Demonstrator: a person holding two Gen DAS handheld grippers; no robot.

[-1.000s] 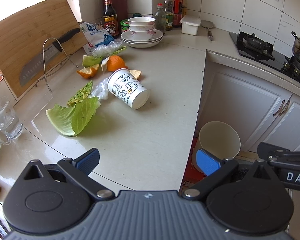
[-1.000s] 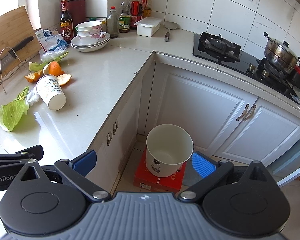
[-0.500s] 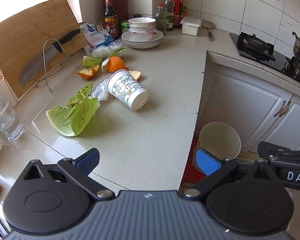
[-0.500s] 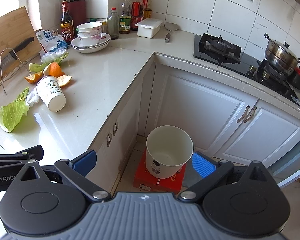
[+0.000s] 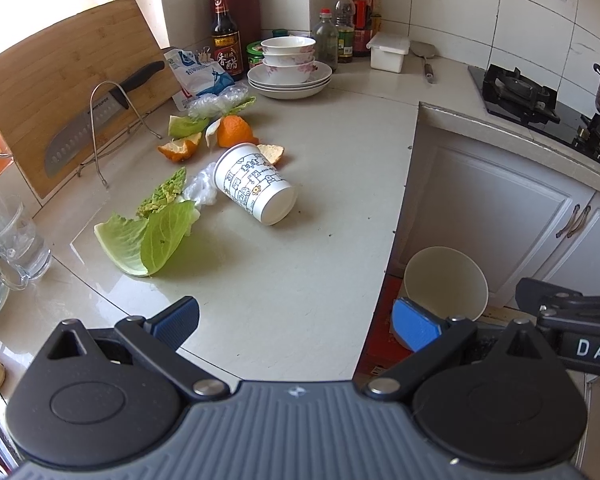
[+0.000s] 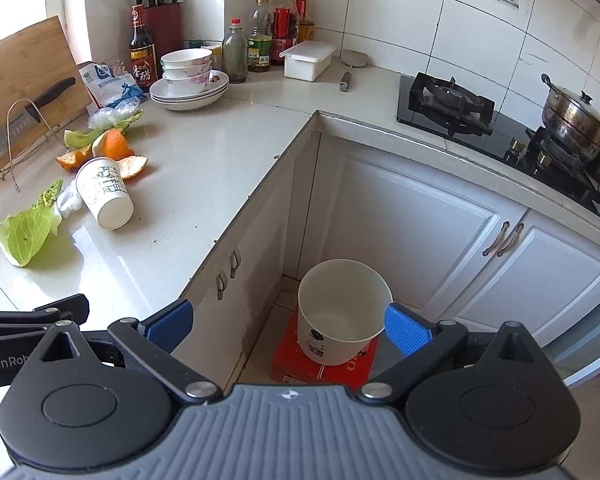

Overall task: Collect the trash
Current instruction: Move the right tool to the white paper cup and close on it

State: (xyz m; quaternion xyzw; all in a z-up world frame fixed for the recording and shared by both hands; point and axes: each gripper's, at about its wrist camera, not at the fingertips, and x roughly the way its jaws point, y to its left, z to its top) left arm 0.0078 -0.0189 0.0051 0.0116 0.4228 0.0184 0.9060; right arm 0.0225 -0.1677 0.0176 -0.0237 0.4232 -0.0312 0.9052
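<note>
The paper cup (image 5: 256, 184) lay tipped on the bench (image 5: 300, 288), at twelve o'clock from the left hand-held gripper (image 5: 296, 320). Both hand-held grippers were held apart, empty. The cup was judged light and crushable, best pinched gently across its sidewall.

My left hand-held gripper (image 5: 294, 322) and right hand-held gripper (image 6: 286, 326) share ribbed grey bodies, black round-hubbed arms, silver pivot screws and blue pads (image 5: 414, 326).
</note>
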